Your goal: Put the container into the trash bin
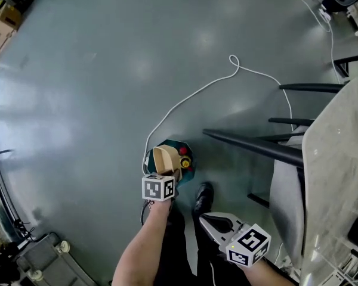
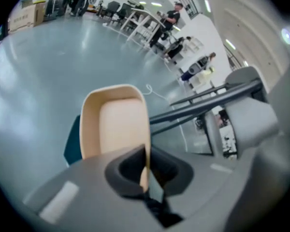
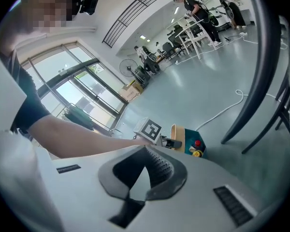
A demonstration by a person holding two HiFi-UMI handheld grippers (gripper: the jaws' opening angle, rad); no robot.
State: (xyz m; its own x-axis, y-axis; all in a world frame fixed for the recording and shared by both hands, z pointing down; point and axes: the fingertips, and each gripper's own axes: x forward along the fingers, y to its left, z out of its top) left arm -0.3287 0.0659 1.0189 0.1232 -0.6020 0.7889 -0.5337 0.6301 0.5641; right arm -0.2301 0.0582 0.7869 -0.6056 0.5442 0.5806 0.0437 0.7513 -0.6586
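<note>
A tan, shallow container (image 1: pixel 163 159) is tilted on edge over a small teal trash bin (image 1: pixel 180 149) standing on the grey floor. The bin holds a red and a yellow item. My left gripper (image 1: pixel 169 175) is shut on the container's near rim; in the left gripper view the thin rim (image 2: pixel 144 169) is pinched between the jaws, with the bin (image 2: pixel 73 141) behind the container (image 2: pixel 115 120). My right gripper (image 1: pixel 209 220) hangs lower right of the bin, apart from it, shut and holding nothing. The right gripper view shows its jaws (image 3: pixel 146 166) with container (image 3: pixel 176 133) and bin (image 3: pixel 192 146) beyond.
A white cable (image 1: pixel 215 85) loops across the floor to the bin. Dark metal legs (image 1: pixel 250 145) and a pale table top (image 1: pixel 340 159) stand close on the right. My shoe (image 1: pixel 203 196) is just below the bin. Cardboard boxes (image 1: pixel 0 28) sit far left.
</note>
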